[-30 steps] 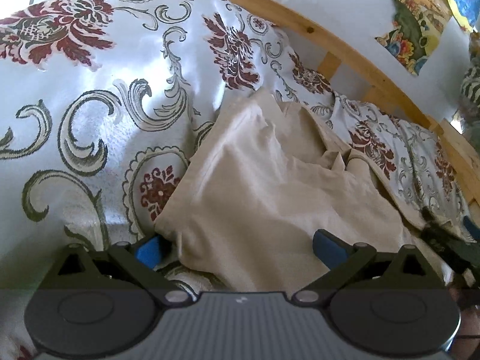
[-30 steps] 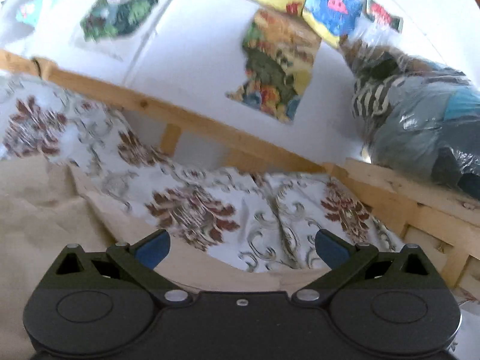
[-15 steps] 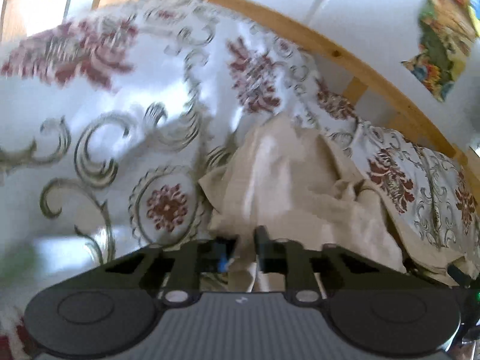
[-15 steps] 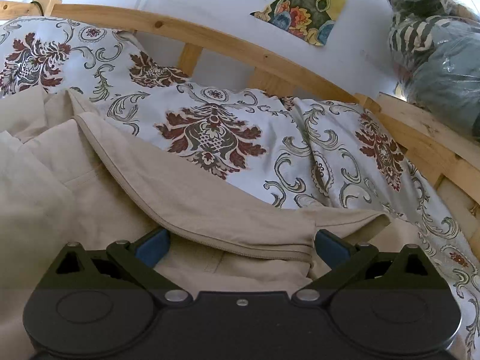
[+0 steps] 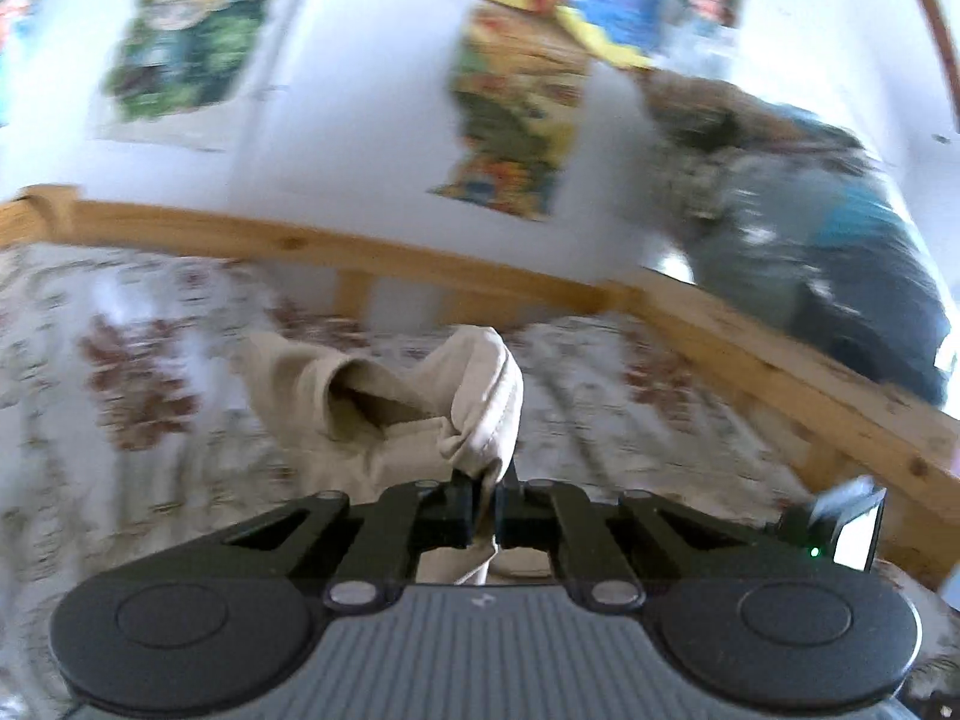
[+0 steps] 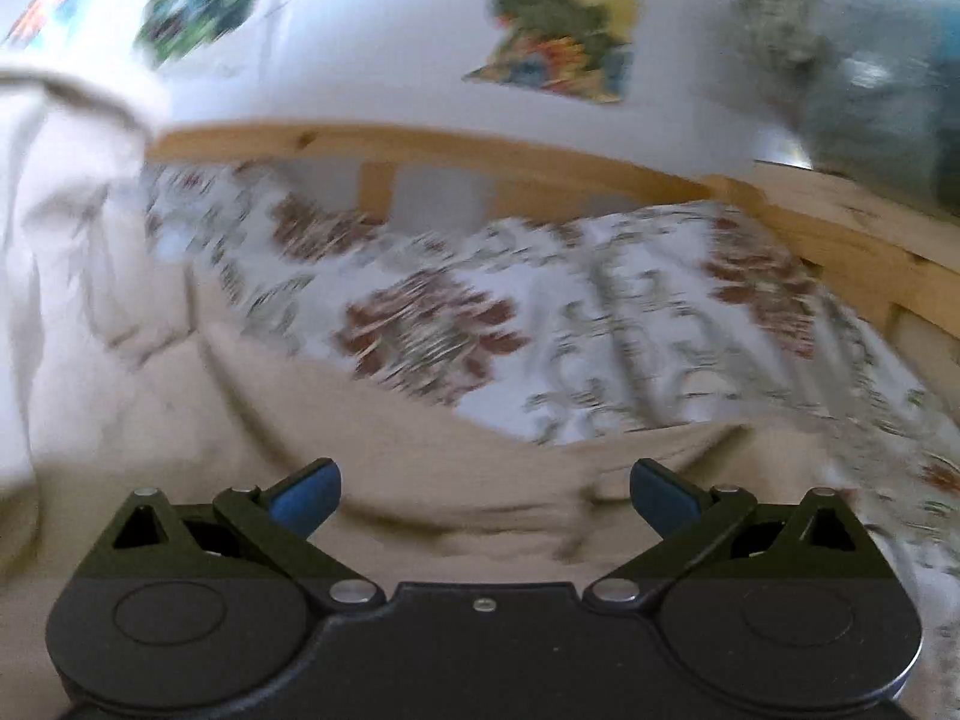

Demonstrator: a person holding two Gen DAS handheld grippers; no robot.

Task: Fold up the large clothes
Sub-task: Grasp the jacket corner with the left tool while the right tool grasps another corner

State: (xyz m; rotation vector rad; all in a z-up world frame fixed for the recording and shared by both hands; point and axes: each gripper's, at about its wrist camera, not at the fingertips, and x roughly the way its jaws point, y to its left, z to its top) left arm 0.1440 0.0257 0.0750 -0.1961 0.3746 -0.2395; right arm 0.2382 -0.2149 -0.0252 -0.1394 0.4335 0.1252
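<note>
A beige garment [image 5: 384, 414] lies on a bed with a floral cover [image 5: 120, 372]. My left gripper [image 5: 486, 492] is shut on a bunched fold of the beige garment and holds it lifted above the bed; cloth hangs down between the jaws. In the right wrist view the same beige garment [image 6: 180, 408] spreads over the lower left, with a raised part at the far left. My right gripper [image 6: 483, 492] is open just above the garment's edge, its blue pads [image 6: 303, 495] wide apart with nothing pressed between them.
A wooden bed rail [image 5: 420, 264] runs behind the floral cover [image 6: 540, 300], and a wall with colourful posters [image 5: 510, 114] stands beyond it. A pile of bagged bedding [image 5: 810, 228] sits on the rail at the right. Part of the other device [image 5: 840, 522] shows at right.
My left gripper shut on the garment's fold, then rose and swung up with it. My right gripper stayed open, dipped toward the garment's edge and then tilted up a little.
</note>
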